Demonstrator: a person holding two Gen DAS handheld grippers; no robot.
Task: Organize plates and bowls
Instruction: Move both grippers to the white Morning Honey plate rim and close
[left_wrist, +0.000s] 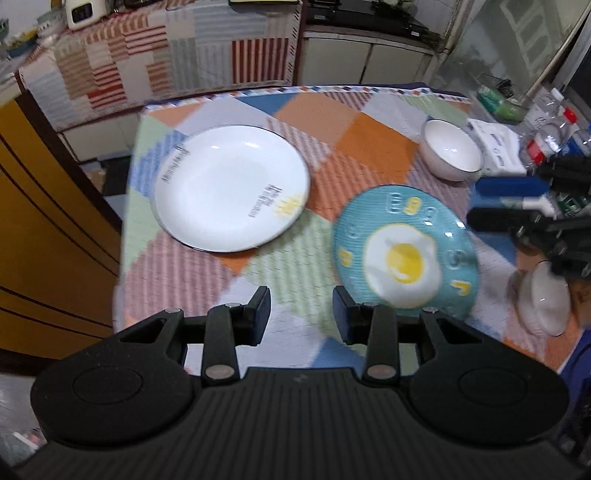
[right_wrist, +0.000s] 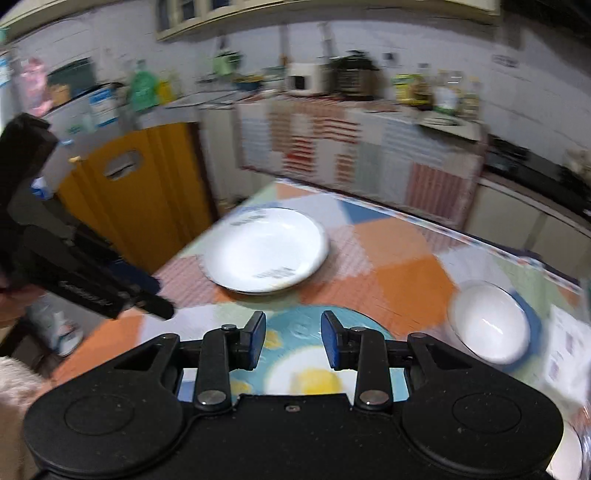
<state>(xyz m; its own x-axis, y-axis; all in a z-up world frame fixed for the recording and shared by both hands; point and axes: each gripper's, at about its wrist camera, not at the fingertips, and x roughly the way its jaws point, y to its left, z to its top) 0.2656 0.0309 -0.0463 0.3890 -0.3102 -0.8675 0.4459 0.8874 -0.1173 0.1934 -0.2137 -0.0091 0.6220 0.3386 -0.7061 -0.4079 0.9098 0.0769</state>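
Patchwork tablecloth (left_wrist: 373, 133) covers the table. At left centre of the left view lies the white plate (left_wrist: 231, 188), its print blurred beyond reading; right of it the blue egg plate (left_wrist: 406, 254), lettered "EGG". Both are judged stiff, glazed, slippery, breakable, best gripped at the rim. Left gripper (left_wrist: 301, 319) and right gripper (right_wrist: 293, 341) are parted, empty.

Count on the patchwork tablecloth (left_wrist: 373, 122): two plates, one white plate (left_wrist: 231, 188) toward the far left corner and one blue egg-print plate (left_wrist: 404, 251) nearer the front edge. Two white bowls: one bowl (left_wrist: 451, 149) by the far right edge, a second bowl (left_wrist: 543, 302) at the near right edge. Several bottles (left_wrist: 554, 129) beyond the right edge; number unclear.
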